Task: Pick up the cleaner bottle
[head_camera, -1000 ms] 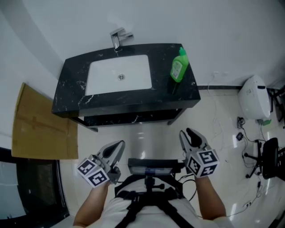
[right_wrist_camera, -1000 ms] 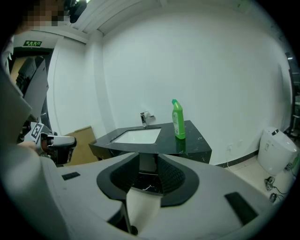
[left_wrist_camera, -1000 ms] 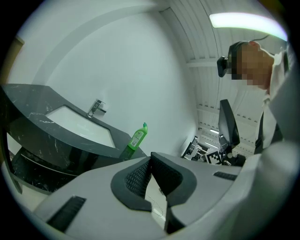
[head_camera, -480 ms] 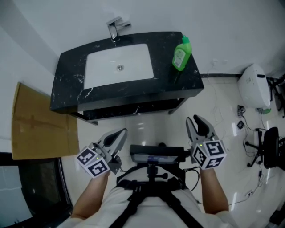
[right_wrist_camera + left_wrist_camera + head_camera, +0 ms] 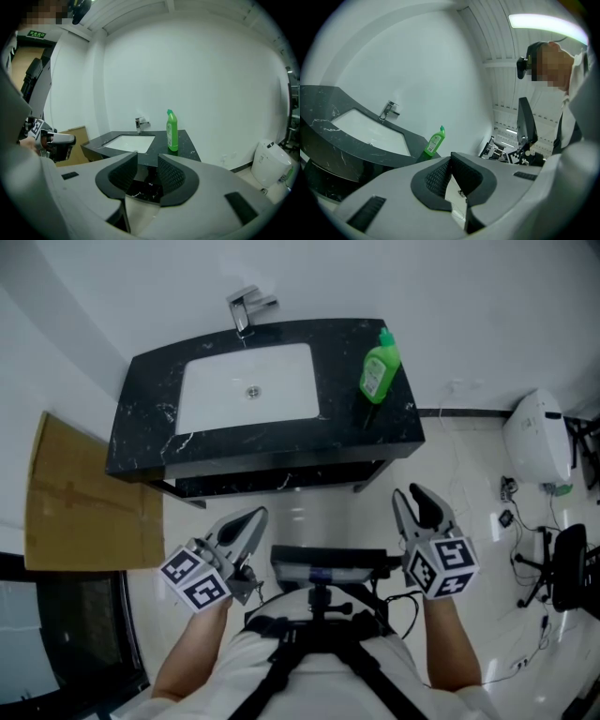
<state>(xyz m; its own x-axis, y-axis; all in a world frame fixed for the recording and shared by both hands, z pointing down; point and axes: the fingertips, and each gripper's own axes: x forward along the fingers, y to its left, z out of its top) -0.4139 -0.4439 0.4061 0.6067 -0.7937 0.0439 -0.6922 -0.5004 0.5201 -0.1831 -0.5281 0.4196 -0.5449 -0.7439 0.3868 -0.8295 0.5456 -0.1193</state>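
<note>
At the back wall: a black marbled surface [image 5: 375, 432] is seen, with a white sink basin [image 5: 246, 388] set into it and a chrome faucet [image 5: 244, 307] behind the basin.
Cleaner bottle [image 5: 379, 371]: green and upright, it is stood on the right end of the surface, to the right of the basin and near the back edge. It is touched by nothing.
Left gripper [image 5: 253, 517]: it is held low over the floor, in front of the surface and well apart from the bottle. Its jaws are brought together at the tips, and nothing is caught between them.
Right gripper [image 5: 419, 498]: it is held to the right of the person's body, short of the surface. Its jaws have just been opening and are now slightly apart, with nothing between them. In the right gripper view the bottle is seen beyond the jaws, a little to the right.
Beside the surface: a brown cardboard sheet [image 5: 84, 502] is seen at the left. A white rounded unit [image 5: 539, 442] is seen at the right, with cables on the floor near it.
</note>
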